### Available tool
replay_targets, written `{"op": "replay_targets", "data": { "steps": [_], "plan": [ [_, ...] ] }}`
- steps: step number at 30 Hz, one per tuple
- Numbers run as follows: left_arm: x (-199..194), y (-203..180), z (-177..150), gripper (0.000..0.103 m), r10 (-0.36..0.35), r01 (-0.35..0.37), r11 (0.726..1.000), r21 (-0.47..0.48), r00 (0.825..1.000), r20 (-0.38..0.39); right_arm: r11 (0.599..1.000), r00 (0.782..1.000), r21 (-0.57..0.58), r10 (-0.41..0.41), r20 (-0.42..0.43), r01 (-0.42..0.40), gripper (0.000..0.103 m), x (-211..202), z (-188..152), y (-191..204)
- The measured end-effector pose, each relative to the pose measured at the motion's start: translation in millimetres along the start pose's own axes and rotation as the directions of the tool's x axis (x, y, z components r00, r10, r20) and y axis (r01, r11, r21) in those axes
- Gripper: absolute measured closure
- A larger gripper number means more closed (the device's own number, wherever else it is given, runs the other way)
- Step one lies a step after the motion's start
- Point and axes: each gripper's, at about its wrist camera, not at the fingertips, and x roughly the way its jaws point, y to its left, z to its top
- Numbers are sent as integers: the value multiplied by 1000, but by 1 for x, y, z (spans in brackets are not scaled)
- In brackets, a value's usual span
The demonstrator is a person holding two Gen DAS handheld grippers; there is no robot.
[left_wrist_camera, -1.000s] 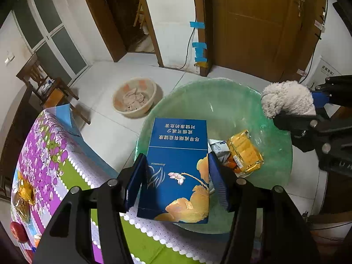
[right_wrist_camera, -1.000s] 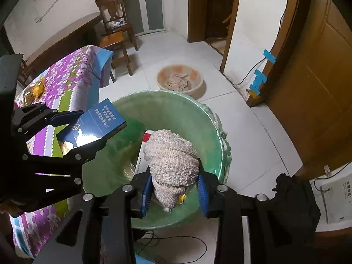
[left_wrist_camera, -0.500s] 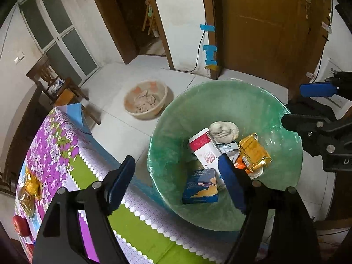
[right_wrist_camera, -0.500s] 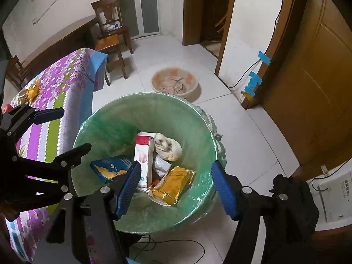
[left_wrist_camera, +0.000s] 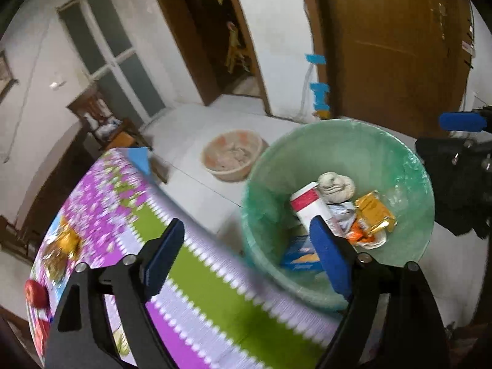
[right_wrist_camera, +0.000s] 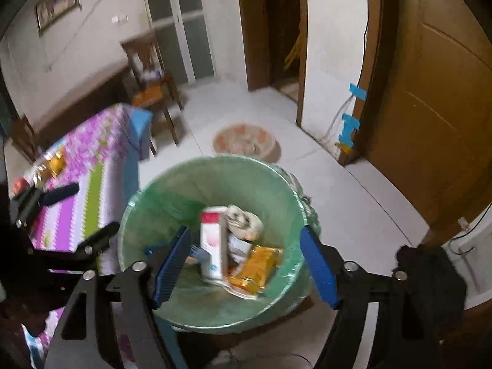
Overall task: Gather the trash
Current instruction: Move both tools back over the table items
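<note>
A green-lined trash bin stands on the floor by the table. Inside lie a blue box, a white and red carton, a beige cloth ball and a yellow wrapper. My left gripper hangs over the table edge and the bin's near rim, jaws opening, nothing between them. My right gripper hovers over the bin, jaws opening and empty; its blue pad shows in the left wrist view at the right edge.
A table with a purple and green floral cloth carries a red fruit and gold wrappers. A pink basin sits on the white floor. A wooden chair, brown doors and a dark cloth stand around.
Both grippers let go: the blue box and the cloth ball dropped into the bin. Both jaws have spread wide and both cameras have tilted up and back from the bin.
</note>
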Motion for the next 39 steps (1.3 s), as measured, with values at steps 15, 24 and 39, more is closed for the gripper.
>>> {"op": "replay_targets", "data": {
  "steps": [15,24,39],
  "plan": [
    [-100,131,-149,15,69,-30,949,-314,991,116,984,928,-156,136,348,-85,13,-76,-74,136],
    [-146,229,-249,15,273,-208,840,-501,960,60,931,923,-318,273,272,-181,12,-68,-101,245],
    [-151,353,-343,12,394,-297,557,-775,916,-67,865,887,-202,457,-60,-459,18,31,-41,449]
  ]
}}
